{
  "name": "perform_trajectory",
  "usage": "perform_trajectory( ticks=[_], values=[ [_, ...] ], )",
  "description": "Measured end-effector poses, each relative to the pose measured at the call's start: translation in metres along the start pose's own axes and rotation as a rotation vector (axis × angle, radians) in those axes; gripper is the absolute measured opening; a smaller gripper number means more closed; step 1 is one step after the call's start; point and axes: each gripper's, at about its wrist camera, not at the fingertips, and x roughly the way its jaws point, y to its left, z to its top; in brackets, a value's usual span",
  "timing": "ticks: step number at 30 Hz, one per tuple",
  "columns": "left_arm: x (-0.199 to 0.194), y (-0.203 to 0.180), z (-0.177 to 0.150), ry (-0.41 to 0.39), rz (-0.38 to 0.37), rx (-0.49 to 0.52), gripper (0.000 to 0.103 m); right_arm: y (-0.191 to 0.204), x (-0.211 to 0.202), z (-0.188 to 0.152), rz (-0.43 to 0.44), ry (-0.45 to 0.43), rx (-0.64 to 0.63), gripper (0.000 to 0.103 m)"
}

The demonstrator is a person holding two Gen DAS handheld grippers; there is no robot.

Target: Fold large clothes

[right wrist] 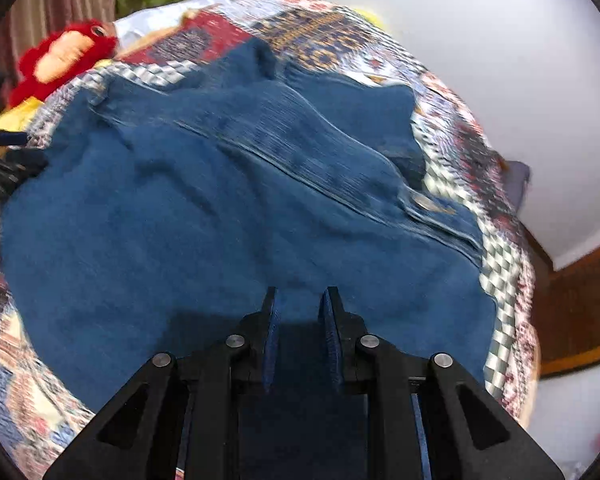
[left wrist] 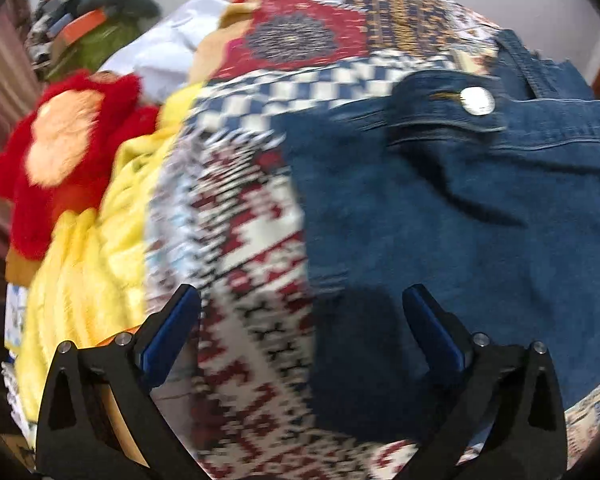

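Blue jeans point(right wrist: 204, 208) spread wide across a bed, rumpled, with a seam running diagonally from upper left to lower right and a metal button point(right wrist: 422, 201) near the right edge. Beneath, a patchwork quilt point(right wrist: 496, 248) in red, white, navy and checkered bands, showing on all sides of the denim. Low in the middle, the right hand-held gripper point(right wrist: 299, 300), black with blue pads, jaws parted by a narrow gap, nothing pinched between them, only denim behind. At upper left, a red plush toy point(right wrist: 60, 60) with a pale face, lying on the quilt's edge beside a white pillow point(right wrist: 148, 24). White wall point(right wrist: 500, 60) at right, wood trim below it.
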Motion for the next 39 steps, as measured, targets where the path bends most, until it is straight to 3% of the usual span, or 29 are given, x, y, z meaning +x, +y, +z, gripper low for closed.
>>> perform_trajectory(
  ticks=[1,2,3,4,8,13,17,22,25,28,32,34,39],
  values=[
    [0.000,0.005,-0.004,0.004,-0.003,-0.005,0.103,-0.006,-0.001,-0.001,-0.013,-0.005,0.011,0.041],
    [0.000,0.010,-0.007,0.008,-0.020,-0.013,0.103,-0.013,-0.002,-0.004,-0.062,-0.011,0.031,0.071],
    [-0.002,0.013,-0.011,0.005,-0.024,-0.018,0.103,-0.020,-0.003,-0.007,-0.107,-0.014,0.055,0.095],
    [-0.005,0.012,-0.014,0.001,-0.018,-0.015,0.103,-0.025,-0.002,-0.009,-0.113,-0.016,0.073,0.097],
    [-0.018,0.005,-0.024,-0.032,0.051,0.044,0.103,-0.053,-0.001,-0.028,-0.036,0.019,0.168,0.097],
    [-0.025,0.008,-0.028,-0.041,0.080,0.061,0.103,-0.086,-0.012,-0.054,0.017,0.029,0.276,0.097],
    [-0.038,0.011,-0.033,-0.058,0.096,0.042,0.103,-0.109,-0.019,-0.079,0.005,0.045,0.352,0.097],
    [-0.057,0.017,-0.037,-0.085,0.148,0.035,0.103,-0.133,-0.029,-0.108,-0.079,0.075,0.408,0.097],
    [-0.072,0.018,-0.039,-0.117,0.168,0.032,0.103,-0.142,-0.040,-0.118,-0.056,0.066,0.454,0.097],
    [-0.090,0.016,-0.043,-0.159,0.125,0.009,0.103,-0.140,-0.059,-0.116,-0.068,0.025,0.447,0.097],
    [-0.108,0.007,-0.049,-0.193,0.004,-0.056,0.103,-0.122,-0.088,-0.097,-0.036,-0.065,0.422,0.097],
    [-0.108,0.002,-0.051,-0.176,-0.069,-0.097,0.103,-0.108,-0.100,-0.087,-0.002,-0.107,0.409,0.097],
    [-0.082,-0.009,-0.063,-0.049,-0.325,-0.261,0.103,-0.065,-0.107,-0.058,0.106,-0.162,0.347,0.097]
  ],
)
